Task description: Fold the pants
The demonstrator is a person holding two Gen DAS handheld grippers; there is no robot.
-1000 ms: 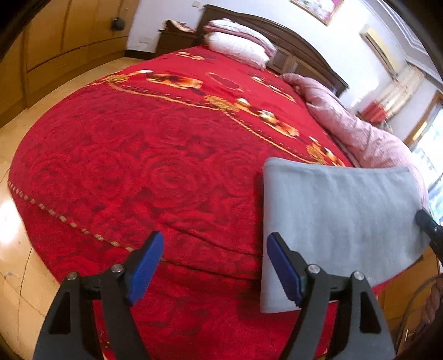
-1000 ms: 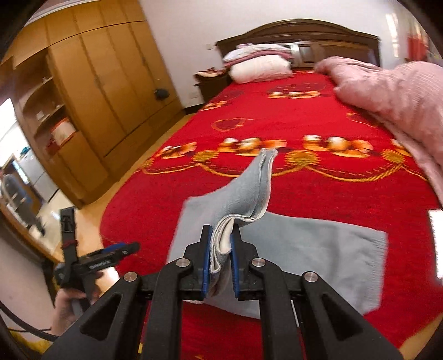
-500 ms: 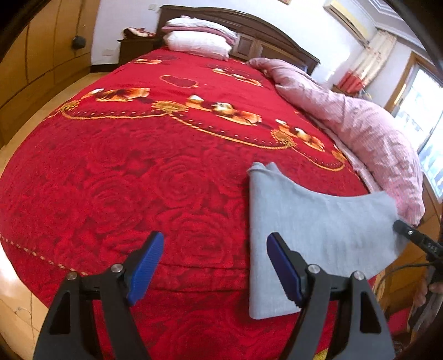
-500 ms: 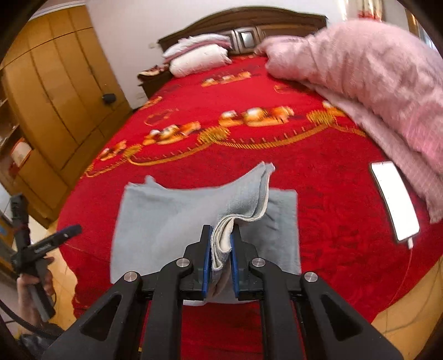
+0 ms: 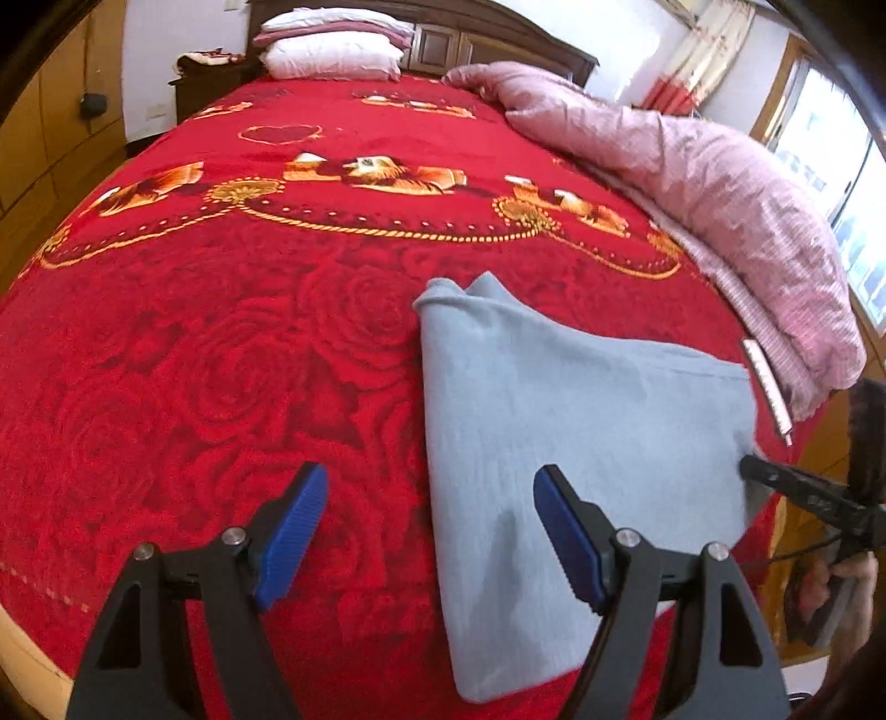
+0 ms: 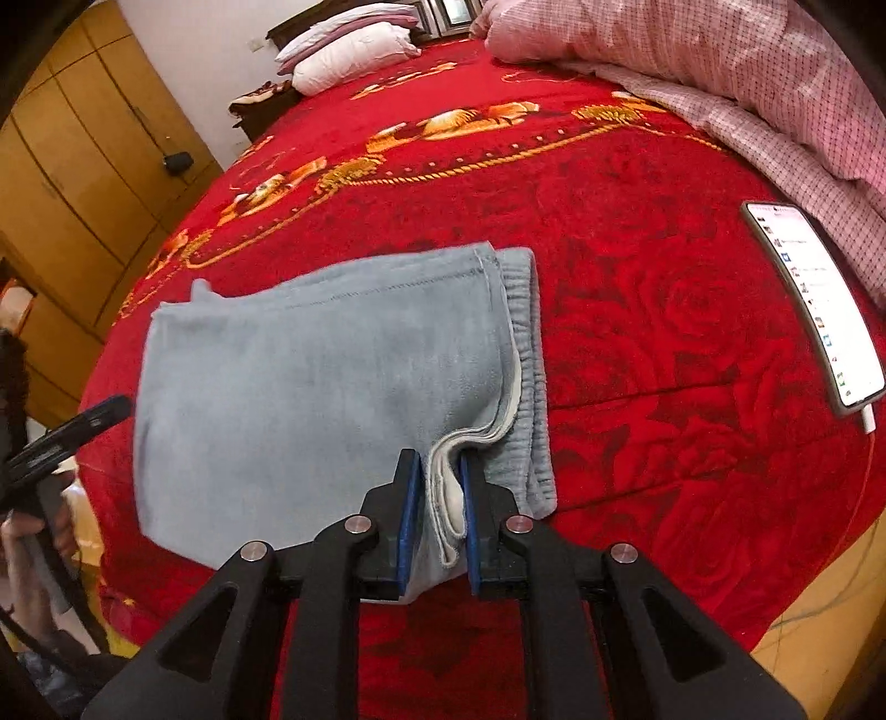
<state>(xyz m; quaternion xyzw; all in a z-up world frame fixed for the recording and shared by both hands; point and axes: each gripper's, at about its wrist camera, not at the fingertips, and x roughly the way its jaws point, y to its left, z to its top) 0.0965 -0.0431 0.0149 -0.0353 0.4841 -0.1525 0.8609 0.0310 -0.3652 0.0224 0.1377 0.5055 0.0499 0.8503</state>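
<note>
Nearest the right wrist camera, the right gripper [image 6: 437, 498] has its blue jaws narrow around a bunched corner of the grey pants [image 6: 326, 387]; the jaws have just been opening a little, with the layered fabric edge between them, and there is a slight gap showing beside the cloth on the one side, so whether the pads press on it I cannot tell. In the left wrist view the left gripper [image 5: 429, 531] hangs with its jaws wide and nothing between them, one blue pad over the red bedspread [image 5: 194, 360] and the other over the near part of the pants [image 5: 554, 443]. The pants lie folded into a rough rectangle near the foot edge of the bed, the stitched hem doubled back over the ribbed waistband on the side toward the right gripper. Just beyond and to the right of them in the right wrist view, a phone [image 6: 814, 310] with a lit screen lies on the bedspread, apart from the pants. Farther along that side a pink quilt [image 5: 720, 210] is heaped. At the head of the bed white pillows [image 5: 332, 50] are stacked against a dark wooden headboard [image 5: 487, 47].
</note>
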